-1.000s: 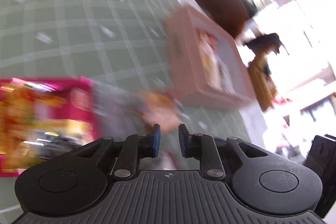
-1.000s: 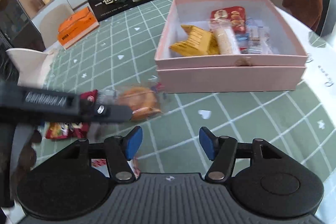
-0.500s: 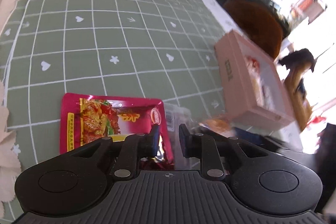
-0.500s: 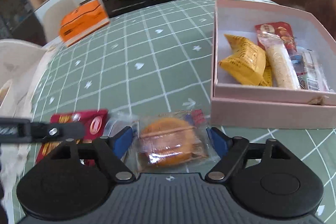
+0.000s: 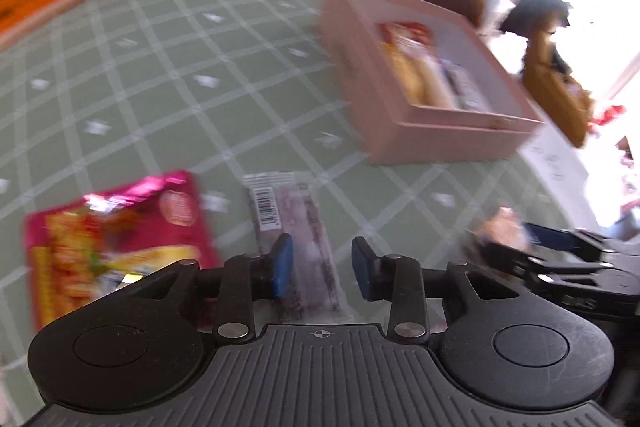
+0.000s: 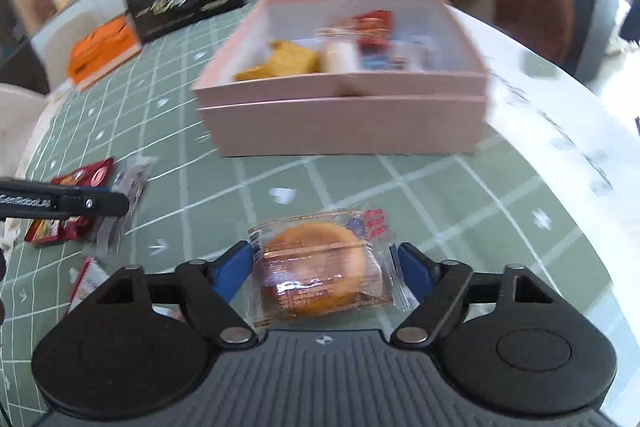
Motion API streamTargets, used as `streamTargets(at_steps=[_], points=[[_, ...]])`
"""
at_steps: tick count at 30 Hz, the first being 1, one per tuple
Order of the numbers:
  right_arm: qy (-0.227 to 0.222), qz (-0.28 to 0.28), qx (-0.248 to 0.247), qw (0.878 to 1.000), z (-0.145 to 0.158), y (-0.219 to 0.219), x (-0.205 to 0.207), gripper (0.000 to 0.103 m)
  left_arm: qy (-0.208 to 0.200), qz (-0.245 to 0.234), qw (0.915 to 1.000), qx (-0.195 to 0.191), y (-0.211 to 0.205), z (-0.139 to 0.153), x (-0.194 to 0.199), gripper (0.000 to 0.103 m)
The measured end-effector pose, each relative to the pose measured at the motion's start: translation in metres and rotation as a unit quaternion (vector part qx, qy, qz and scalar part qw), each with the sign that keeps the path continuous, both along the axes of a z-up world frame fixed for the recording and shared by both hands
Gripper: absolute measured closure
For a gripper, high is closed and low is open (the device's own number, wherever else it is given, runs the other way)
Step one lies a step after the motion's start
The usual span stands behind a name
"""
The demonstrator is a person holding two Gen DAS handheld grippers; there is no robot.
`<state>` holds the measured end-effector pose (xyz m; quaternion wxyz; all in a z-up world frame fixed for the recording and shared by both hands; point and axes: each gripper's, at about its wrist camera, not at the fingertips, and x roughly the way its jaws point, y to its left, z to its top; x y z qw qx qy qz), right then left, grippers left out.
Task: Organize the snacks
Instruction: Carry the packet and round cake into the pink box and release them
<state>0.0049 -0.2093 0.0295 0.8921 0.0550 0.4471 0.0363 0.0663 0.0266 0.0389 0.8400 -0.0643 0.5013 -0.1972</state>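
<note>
Already spread wide and just opened further, my right gripper [image 6: 325, 265] straddled the wrapped cake [image 6: 320, 277] lying on the green tablecloth [image 6: 460, 195] near its front edge, the blue pads just beside the wrapper's crimped ends and pressing on nothing. The pink box [image 6: 344, 123], part-filled with snacks, stood behind it toward the table's far right edge. My left gripper [image 5: 322, 271] had also just been opening; its jaws stood partly apart around the near end of a clear snack stick [image 5: 294, 235] without pinching it, a red packet [image 5: 116, 239] lying just to the left. I judged the risk lay in the slippery film: closing on loose wrapper ends alone could let the cake slide out on the way to the box, or a hard squeeze could crush it.
</note>
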Motion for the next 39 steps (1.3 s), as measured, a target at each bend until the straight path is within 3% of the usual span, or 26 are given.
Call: streamTargets(at_steps=[3,8,11,17,19,25,32,35,39], points=[[-0.025,-0.016,0.016,0.999,-0.003,-0.016,-0.011,0.020,-0.012,-0.002,0.9998,0.016,-0.004,0.003,-0.006,0.067],[-0.033,-0.019,-0.008,0.999,-0.004,-0.008,-0.020,0.016,-0.003,0.024,0.9986,0.048,-0.010,-0.001,0.000,0.067],[-0.034,-0.024,-0.022,0.999,-0.006,-0.002,-0.023,0.013,0.001,-0.004,0.9980,0.062,-0.026,-0.003,0.004,0.063],[-0.025,-0.003,-0.066,0.998,-0.009,0.014,-0.025,0.009,-0.030,-0.038,0.9944,0.093,-0.052,-0.004,0.003,0.057],[-0.018,0.017,-0.077,0.997,-0.011,0.018,-0.027,0.004,-0.031,-0.054,0.9941,0.089,-0.056,-0.006,0.000,0.057],[-0.007,0.027,-0.080,0.996,-0.007,0.008,-0.042,0.004,-0.003,-0.072,0.9969,0.031,-0.057,-0.007,-0.020,0.067],[0.009,-0.017,-0.099,0.995,-0.003,-0.018,-0.054,0.005,0.000,-0.065,0.9971,0.039,-0.064,-0.005,-0.033,0.067],[0.016,-0.037,-0.073,0.997,-0.004,-0.028,-0.052,0.004,0.001,-0.064,0.9971,0.042,-0.064,-0.006,-0.032,0.067],[0.027,-0.049,-0.078,0.995,-0.005,-0.022,-0.048,0.000,-0.001,-0.063,0.9972,0.041,-0.064,-0.006,-0.033,0.067]])
